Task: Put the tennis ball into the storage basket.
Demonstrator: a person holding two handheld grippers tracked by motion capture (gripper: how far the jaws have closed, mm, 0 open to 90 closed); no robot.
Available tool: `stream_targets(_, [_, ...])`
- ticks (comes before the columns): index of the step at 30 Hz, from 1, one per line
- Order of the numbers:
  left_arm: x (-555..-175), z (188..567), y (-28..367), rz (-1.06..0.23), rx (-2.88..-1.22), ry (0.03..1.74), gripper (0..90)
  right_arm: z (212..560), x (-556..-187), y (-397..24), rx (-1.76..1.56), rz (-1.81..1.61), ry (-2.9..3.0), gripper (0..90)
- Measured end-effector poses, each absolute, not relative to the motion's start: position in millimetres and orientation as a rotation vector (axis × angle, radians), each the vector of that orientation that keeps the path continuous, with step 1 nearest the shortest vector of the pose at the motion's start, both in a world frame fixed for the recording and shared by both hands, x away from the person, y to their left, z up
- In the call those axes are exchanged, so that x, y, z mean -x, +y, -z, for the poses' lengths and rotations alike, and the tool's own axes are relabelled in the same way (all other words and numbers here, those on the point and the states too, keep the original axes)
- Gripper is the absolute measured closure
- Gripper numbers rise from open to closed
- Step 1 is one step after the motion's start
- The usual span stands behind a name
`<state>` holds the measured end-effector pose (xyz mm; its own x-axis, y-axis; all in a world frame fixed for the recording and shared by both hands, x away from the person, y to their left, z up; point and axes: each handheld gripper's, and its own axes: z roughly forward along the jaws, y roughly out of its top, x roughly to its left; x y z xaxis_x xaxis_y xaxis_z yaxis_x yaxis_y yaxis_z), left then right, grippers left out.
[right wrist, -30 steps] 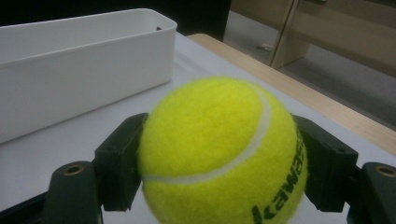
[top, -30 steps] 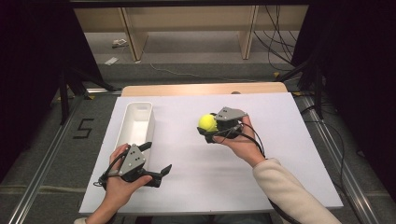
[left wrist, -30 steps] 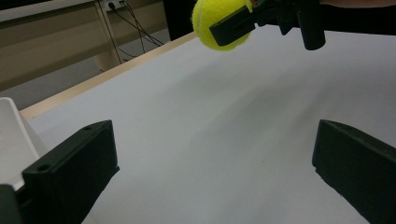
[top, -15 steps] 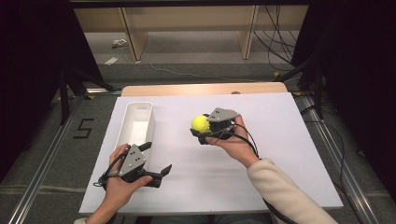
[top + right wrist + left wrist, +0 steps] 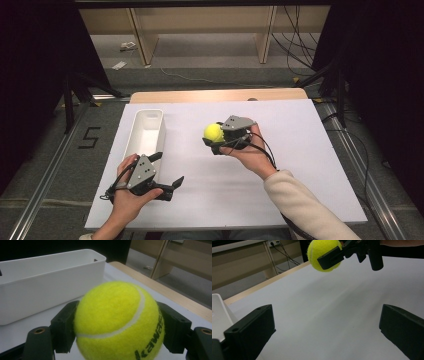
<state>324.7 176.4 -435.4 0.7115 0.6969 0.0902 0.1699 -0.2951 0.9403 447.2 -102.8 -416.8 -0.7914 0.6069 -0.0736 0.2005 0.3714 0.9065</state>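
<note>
Change: my right claw (image 5: pixel 216 141) has carried the fuzzy yellow-green tennis ball (image 5: pixel 213 132) leftward since a second ago, nearer the long white plastic bin (image 5: pixel 152 116).
Meaning: I judge this the carry phase, with the drop into the bin not yet done.
Right claw: closed on the ball, one jaw pressed to each side.
Ball: lifted above the white surface (image 5: pixel 300 150), near the bin but apart from it.
Left claw (image 5: pixel 169 173): jaws wide apart, holding nothing, by the bin's near end.
</note>
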Motion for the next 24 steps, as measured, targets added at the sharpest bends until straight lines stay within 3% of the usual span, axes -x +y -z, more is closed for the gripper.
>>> stream_targets(24, [-324.2, 434.6, 175.5, -0.611, -1.835, 0.675, 0.0, 417.2, -446.6, -95.3, -0.698, -1.426, 2.253, 26.8])
